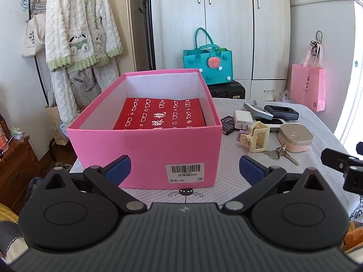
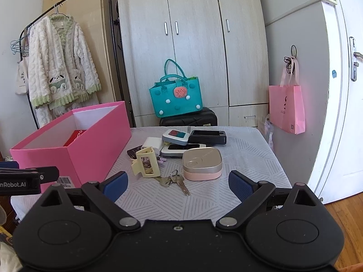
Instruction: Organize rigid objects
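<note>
My left wrist view sits low, close to the pink box (image 1: 145,145) at 12 o'clock; my right faces the clutter; both share the wardrobe (image 2: 192,45).

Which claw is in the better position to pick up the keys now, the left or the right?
Probably the right. The right claw is open and faces the keys directly. The left claw is also open, but it faces the pink box, with the keys off to its right.

Left gripper (image 1: 185,166) jaws wide apart, empty, pink box (image 1: 145,145) with red packet (image 1: 158,114) dead ahead, keys (image 1: 280,154) and clutter ahead-right on tablecloth (image 1: 238,188).
</note>
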Demonstrator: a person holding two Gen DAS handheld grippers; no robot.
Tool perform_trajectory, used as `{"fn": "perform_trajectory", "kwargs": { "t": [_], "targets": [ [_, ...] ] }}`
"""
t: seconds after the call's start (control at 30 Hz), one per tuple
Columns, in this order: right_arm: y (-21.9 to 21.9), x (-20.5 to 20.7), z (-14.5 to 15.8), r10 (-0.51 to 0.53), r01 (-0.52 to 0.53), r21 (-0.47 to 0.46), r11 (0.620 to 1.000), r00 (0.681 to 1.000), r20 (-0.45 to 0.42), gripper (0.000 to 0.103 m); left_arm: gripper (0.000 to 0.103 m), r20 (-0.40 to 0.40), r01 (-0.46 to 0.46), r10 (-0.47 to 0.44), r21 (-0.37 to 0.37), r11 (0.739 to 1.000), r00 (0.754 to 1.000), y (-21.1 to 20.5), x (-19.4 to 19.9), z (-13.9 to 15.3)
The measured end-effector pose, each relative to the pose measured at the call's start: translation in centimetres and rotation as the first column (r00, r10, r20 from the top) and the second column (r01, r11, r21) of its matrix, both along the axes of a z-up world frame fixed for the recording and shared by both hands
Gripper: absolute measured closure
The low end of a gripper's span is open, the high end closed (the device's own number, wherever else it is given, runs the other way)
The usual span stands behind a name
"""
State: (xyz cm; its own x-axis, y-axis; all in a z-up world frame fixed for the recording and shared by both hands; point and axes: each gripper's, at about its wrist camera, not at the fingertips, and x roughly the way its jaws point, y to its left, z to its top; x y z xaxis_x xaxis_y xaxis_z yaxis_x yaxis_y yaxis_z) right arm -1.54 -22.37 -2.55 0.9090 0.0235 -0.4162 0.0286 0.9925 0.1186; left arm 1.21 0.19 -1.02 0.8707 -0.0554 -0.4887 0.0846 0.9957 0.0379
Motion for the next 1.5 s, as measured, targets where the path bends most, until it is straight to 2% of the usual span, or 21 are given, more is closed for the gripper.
{"fn": "perform_trajectory", "kwargs": {
  "t": [0.3,0.5,0.73,0.83,0.97,1.03,1.2,1.27,1.33,1.4,1.47,1.5],
  "targets": [
    [0.0,0.0,-0.3,0.005,-0.005,0.005,1.0,1.0,0.0,0.004,0.0,-0.014,0.009,-0.009,-0.001,1.0,1.0,-0.1,0.1,-0.3],
    [-0.1,0.2,-0.7,0.051,-0.051,-0.002,0.999,0.997,0.06,0.004,0.001,-0.014,0.054,-0.054,-0.021,0.998,0.998,-0.2,0.2,-0.3],
    [-1.9,2.0,-0.6,0.071,-0.066,-0.064,0.996,0.994,0.085,0.004,0.0,0.055,0.113,-0.112,-0.027,0.993,0.992,2.0,0.3,2.5],
    [-2.8,3.5,-0.9,0.076,-0.072,-0.078,0.994,0.996,0.053,0.004,0.0,0.065,0.133,-0.135,0.026,0.991,0.989,3.1,1.6,3.9],
    [-3.6,6.4,-1.7,0.094,-0.096,-0.061,0.993,0.995,-0.042,0.004,0.0,0.042,0.132,-0.143,0.194,0.972,0.989,4.1,4.4,5.3],
    [-4.1,7.8,-2.2,0.103,-0.106,-0.032,0.994,0.991,-0.082,0.005,0.0,0.01,0.123,-0.129,0.249,0.961,0.992,4.9,6.2,5.8],
    [-5.4,10.8,-3.0,0.111,-0.104,0.05,0.993,0.982,-0.152,0.01,0.002,-0.067,0.045,-0.025,0.325,0.945,0.997,7.9,11.8,6.8],
    [-5.6,11.9,-3.2,0.128,-0.117,0.07,0.991,0.975,-0.18,0.013,0.003,-0.108,0.018,0.02,0.343,0.939,0.994,8.8,14.3,6.8],
    [-5.6,12.7,-3.3,0.142,-0.129,0.074,0.989,0.97,-0.2,0.014,0.005,-0.182,0.025,0.046,0.372,0.928,0.982,9.4,17.1,6.1],
    [-5.4,13.5,-3.5,0.151,-0.14,0.066,0.988,0.964,-0.221,0.016,0.014,-0.274,0.058,0.05,0.371,0.927,0.96,9.9,19.5,5.2],
    [-5.1,14.1,-3.7,0.162,-0.154,0.054,0.987,0.956,-0.243,0.017,0.037,-0.345,0.077,0.055,0.358,0.931,0.937,10.6,21.5,4.3],
    [-5.0,14.4,-3.7,0.16,-0.156,0.038,0.987,0.955,-0.251,0.017,0.041,-0.371,0.074,0.067,0.354,0.932,0.926,10.9,22.3,3.9]
  ]
}}
